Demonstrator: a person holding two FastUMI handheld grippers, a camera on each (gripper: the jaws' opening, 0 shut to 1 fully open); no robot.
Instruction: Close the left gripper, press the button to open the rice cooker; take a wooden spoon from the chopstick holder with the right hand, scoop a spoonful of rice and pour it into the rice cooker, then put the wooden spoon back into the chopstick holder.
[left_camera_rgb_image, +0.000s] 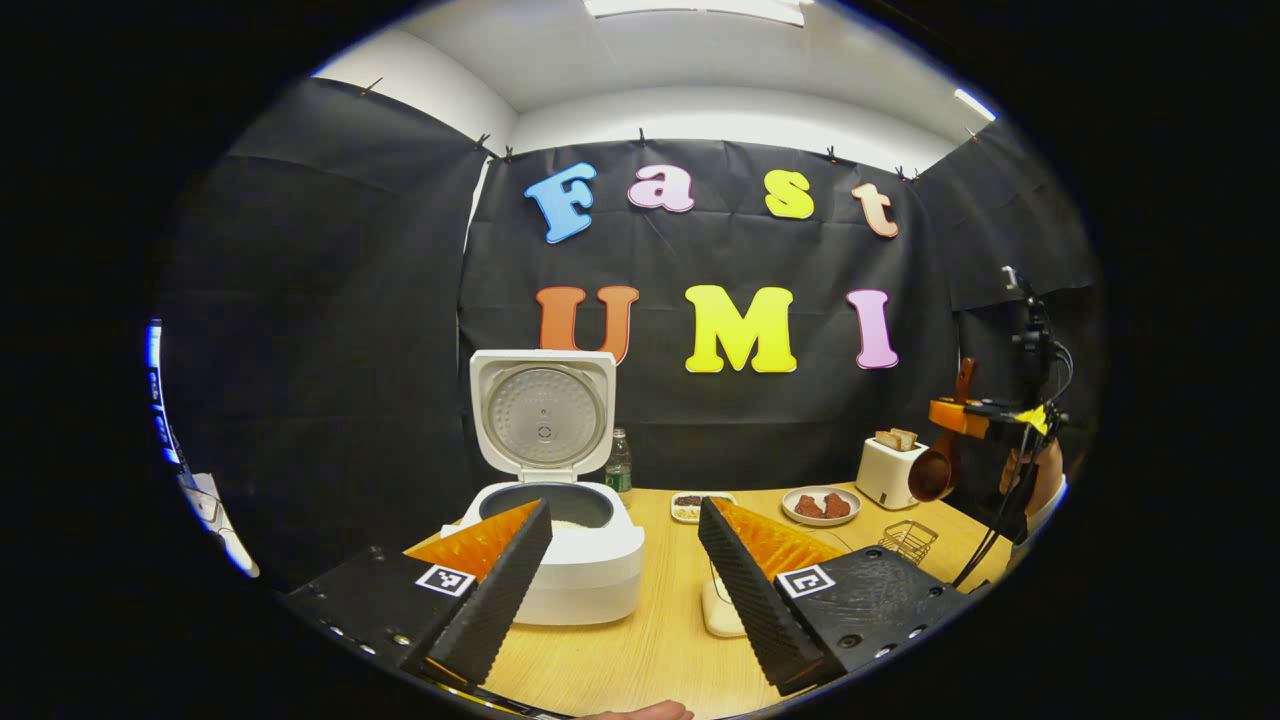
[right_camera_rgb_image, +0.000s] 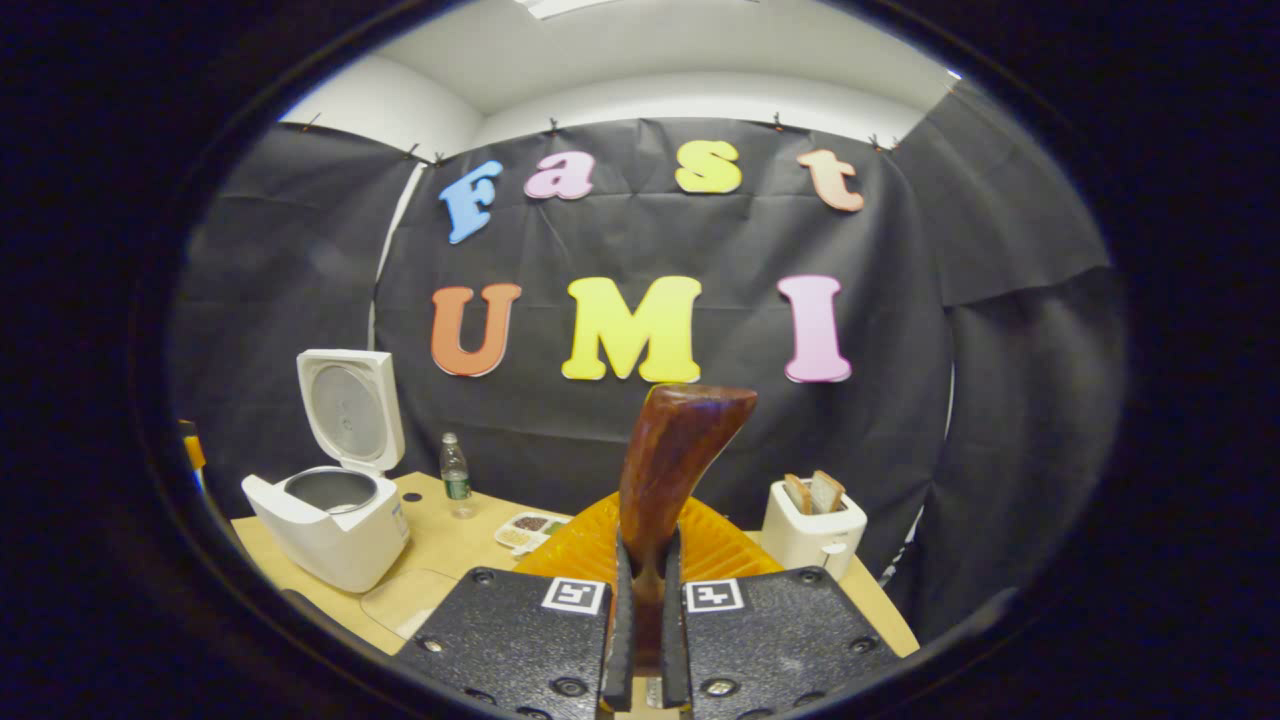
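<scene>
The left gripper (left_camera_rgb_image: 625, 560) is seen with its ribbed black fingers spread wide apart, nothing between them, above the pale wooden counter (left_camera_rgb_image: 640, 650). At about eleven o'clock from it, the white rice cooker (left_camera_rgb_image: 560, 545) is found with its lid (left_camera_rgb_image: 543, 410) raised upright and the grey inner pot exposed. A small green-labelled bottle (left_camera_rgb_image: 619, 467) is placed just beside the cooker; its label cannot be read. Toward one o'clock a plate of reddish-brown pieces (left_camera_rgb_image: 821, 505), a white toaster with bread slices (left_camera_rgb_image: 886, 468) and a small wire basket (left_camera_rgb_image: 908, 540) are seen. At three o'clock the right gripper (left_camera_rgb_image: 965, 415) is held raised, a glossy brown wooden spoon (left_camera_rgb_image: 940, 455) hanging bowl-down from it. In the right gripper view, the spoon's handle is clamped between both fingers of the gripper, its end pointing to twelve o'clock.
</scene>
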